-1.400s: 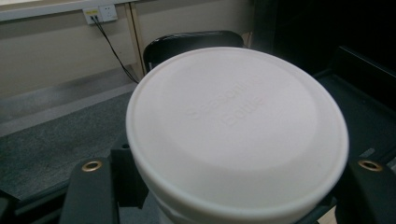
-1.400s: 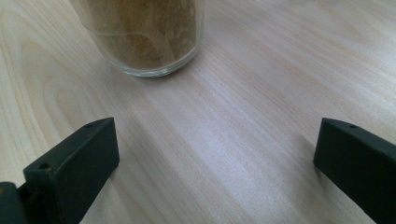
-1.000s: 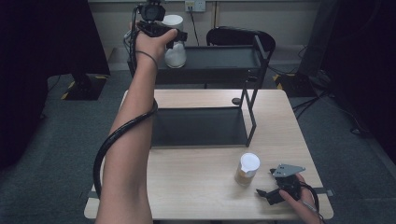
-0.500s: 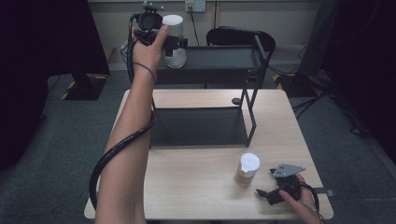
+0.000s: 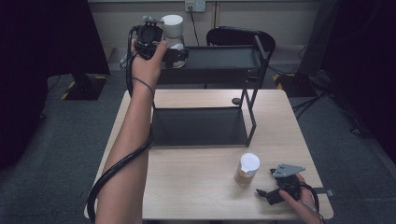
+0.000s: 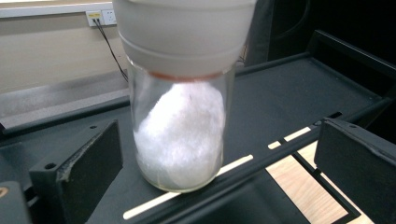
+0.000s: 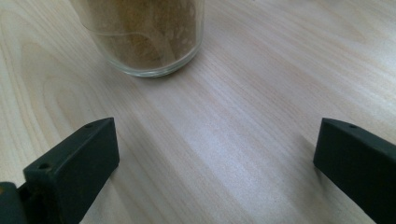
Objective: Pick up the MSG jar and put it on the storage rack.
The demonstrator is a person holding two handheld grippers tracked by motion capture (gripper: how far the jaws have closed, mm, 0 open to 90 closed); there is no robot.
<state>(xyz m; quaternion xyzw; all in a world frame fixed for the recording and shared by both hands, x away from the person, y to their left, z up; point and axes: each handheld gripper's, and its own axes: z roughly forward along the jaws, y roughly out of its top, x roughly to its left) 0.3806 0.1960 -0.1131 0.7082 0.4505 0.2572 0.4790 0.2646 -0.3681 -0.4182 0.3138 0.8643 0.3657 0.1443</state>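
Note:
A glass jar of white powder (image 5: 173, 32) with a white lid stands on the black rack's top shelf (image 5: 219, 58). My left gripper (image 5: 180, 50) is raised to it. In the left gripper view the white jar (image 6: 180, 126) stands between the jaws of the left gripper (image 6: 224, 156). Those jaws have just been opening and stand wide, clear of the glass on both sides. A jar of brown powder (image 5: 246, 170) with a white lid stands on the table. My right gripper (image 5: 266, 193) rests low beside it, open. The brown jar (image 7: 144, 37) is ahead of the right gripper (image 7: 215, 163), not between its jaws.
The rack's lower shelf (image 5: 198, 126) lies on the wooden table (image 5: 196, 196), with black posts at its right corner. A dark chair (image 5: 233, 35) stands behind the rack. A small dark round thing (image 5: 236, 101) lies on the table by the posts.
The left gripper's jaws have let go of the white jar, which now stands on the top shelf. The left hand has drawn back slightly and sunk. The right hand has stayed still.

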